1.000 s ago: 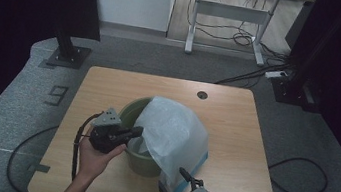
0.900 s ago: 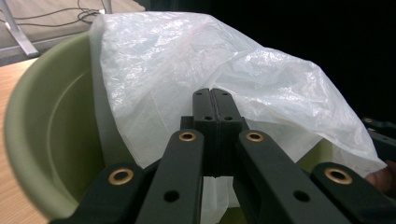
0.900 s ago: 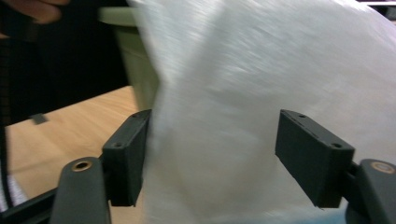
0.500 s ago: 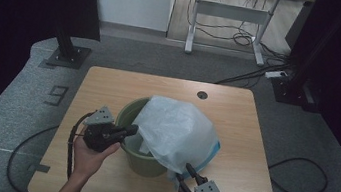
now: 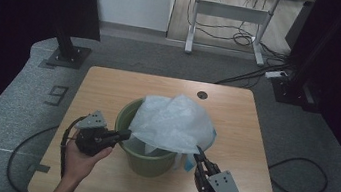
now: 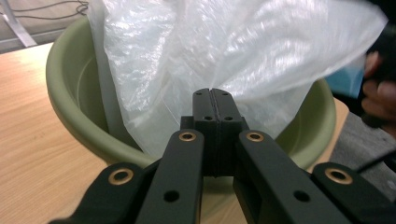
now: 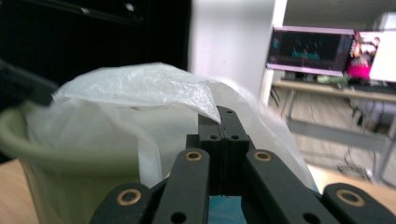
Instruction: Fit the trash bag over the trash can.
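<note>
A pale green bucket (image 5: 146, 162) stands near the table's front middle, with a translucent white plastic bag (image 5: 175, 119) spread over its mouth. My left gripper (image 5: 126, 134) reaches in from the left at the rim. Its jaws are shut, with the bag's film (image 6: 224, 42) running into them above the bucket (image 6: 70, 107). My right gripper (image 5: 197, 155) sits at the bag's front right edge. Its jaws have just been closing and now pinch the bag's edge (image 7: 140, 93) at the tip of the right gripper (image 7: 223, 114), beside the bucket (image 7: 70, 186).
The wooden table (image 5: 109, 87) has a small round hole (image 5: 202, 95) at the back. A blue patch (image 5: 189, 163) of the bag hangs by the bucket's right side. Cables (image 5: 298, 177) lie on the grey floor. A white desk frame (image 5: 230, 13) stands behind.
My right gripper rose from the table's front edge to the bag's right edge and shut on it. The bag went from standing tall to spread wider over the bucket. The left gripper stayed put.
</note>
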The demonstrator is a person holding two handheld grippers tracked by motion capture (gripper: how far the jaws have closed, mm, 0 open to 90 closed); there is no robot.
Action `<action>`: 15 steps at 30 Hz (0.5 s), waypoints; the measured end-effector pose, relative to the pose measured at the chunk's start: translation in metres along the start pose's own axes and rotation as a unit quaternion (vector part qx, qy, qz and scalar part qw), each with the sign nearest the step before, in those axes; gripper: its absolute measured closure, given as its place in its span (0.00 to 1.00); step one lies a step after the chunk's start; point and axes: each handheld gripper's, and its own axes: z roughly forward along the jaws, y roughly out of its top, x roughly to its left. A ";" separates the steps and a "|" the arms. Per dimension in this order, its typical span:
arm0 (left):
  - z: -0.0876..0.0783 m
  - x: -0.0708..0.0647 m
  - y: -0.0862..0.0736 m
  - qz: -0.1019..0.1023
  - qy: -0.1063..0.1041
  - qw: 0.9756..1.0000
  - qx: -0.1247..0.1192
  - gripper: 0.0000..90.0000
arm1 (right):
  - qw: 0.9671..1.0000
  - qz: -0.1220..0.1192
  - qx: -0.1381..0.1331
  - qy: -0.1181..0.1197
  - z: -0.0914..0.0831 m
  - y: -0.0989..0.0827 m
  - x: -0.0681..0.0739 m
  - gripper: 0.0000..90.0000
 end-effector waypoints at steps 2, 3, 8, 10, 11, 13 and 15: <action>-0.005 -0.004 0.002 0.006 0.006 1.000 -0.004 0.80 | 1.000 -0.008 -0.013 0.006 0.003 0.009 0.001 0.99; -0.008 -0.007 0.003 0.010 0.012 1.000 -0.012 0.76 | 1.000 -0.012 -0.017 0.006 0.004 0.012 0.002 0.99; -0.021 -0.021 0.018 0.023 0.002 0.999 -0.038 0.62 | 0.999 -0.028 -0.012 0.026 0.010 0.016 0.005 0.99; -0.022 -0.024 0.026 0.025 -0.008 0.999 -0.043 0.60 | 0.999 -0.036 -0.003 0.037 0.010 0.012 0.008 0.99; -0.021 -0.027 0.030 0.027 -0.008 0.999 -0.044 0.59 | 0.998 -0.039 0.001 0.042 0.010 0.010 0.009 0.99; -0.017 -0.031 0.039 0.032 -0.009 0.998 -0.044 0.56 | 0.998 -0.045 0.008 0.051 0.010 0.006 0.012 0.99; -0.011 -0.036 0.047 0.039 -0.011 0.998 -0.041 0.54 | 0.997 -0.049 0.014 0.058 0.010 0.003 0.014 0.99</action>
